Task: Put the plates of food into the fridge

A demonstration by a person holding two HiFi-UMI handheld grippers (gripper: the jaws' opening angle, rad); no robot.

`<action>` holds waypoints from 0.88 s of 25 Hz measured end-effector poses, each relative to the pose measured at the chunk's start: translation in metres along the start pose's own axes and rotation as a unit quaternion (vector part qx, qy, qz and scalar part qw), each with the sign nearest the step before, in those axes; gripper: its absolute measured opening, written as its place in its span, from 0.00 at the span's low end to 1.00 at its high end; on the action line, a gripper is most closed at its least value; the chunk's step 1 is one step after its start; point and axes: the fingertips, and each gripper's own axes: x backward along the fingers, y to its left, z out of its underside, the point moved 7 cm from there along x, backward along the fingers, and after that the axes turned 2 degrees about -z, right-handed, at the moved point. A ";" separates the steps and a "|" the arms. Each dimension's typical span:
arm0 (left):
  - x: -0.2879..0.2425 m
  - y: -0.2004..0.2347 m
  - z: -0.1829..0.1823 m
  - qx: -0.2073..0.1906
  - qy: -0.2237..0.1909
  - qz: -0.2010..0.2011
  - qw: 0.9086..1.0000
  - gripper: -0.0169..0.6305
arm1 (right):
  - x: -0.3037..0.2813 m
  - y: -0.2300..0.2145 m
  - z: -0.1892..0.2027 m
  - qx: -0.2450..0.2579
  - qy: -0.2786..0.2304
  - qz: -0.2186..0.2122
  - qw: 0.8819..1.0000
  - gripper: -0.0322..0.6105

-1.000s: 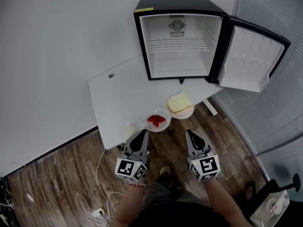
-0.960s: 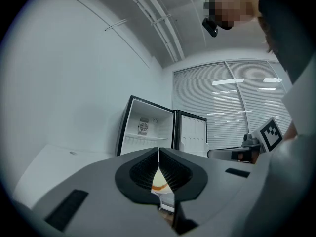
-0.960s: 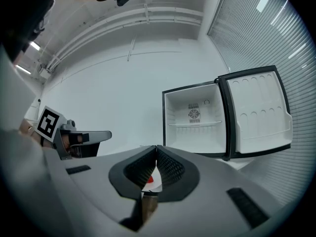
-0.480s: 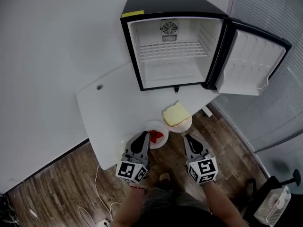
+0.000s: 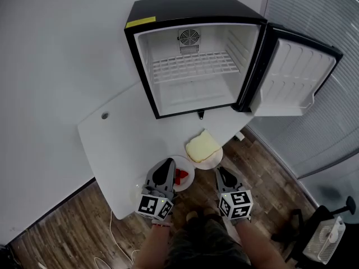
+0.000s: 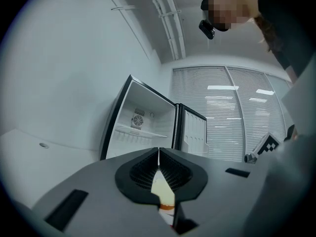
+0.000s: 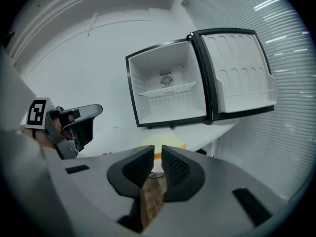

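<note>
The small black fridge [image 5: 190, 66] stands open on the white table [image 5: 123, 133], its door [image 5: 291, 77] swung to the right and its wire shelf bare. A plate with a yellow slice of bread [image 5: 203, 147] and a plate of strawberries [image 5: 183, 176] sit at the table's near edge. My left gripper [image 5: 167, 162] hovers over the strawberry plate, its jaws shut on nothing [image 6: 158, 149]. My right gripper [image 5: 222, 171] is just short of the bread plate. Its jaws [image 7: 158, 149] are opening, a narrow slit apart, with nothing between them.
Another white dish [image 5: 138, 193] lies at the table's near left corner, partly hidden by my left gripper. Window blinds [image 5: 314, 15] run along the right side. A white fan [image 5: 328, 242] stands on the wooden floor at the lower right.
The head view has moved nearer: the fridge and table look larger and lower. Both grippers have come closer to the two plates. The plates have not moved.
</note>
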 end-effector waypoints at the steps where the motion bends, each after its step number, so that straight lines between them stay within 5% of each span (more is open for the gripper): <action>1: -0.004 0.000 0.001 0.000 0.000 0.002 1.000 0.05 | -0.002 -0.005 0.003 -0.011 0.007 0.003 1.000 0.11; 10: -0.034 -0.003 0.014 -0.006 0.007 0.002 1.000 0.05 | -0.031 -0.028 0.021 -0.129 0.053 0.009 0.990 0.23; 16: -0.042 -0.006 0.019 -0.013 0.008 -0.003 1.000 0.05 | -0.049 -0.040 0.030 -0.264 0.075 0.012 0.962 0.30; 22: -0.046 -0.007 0.027 -0.015 0.008 -0.008 1.000 0.05 | -0.064 -0.044 0.039 -0.333 0.084 0.009 0.939 0.30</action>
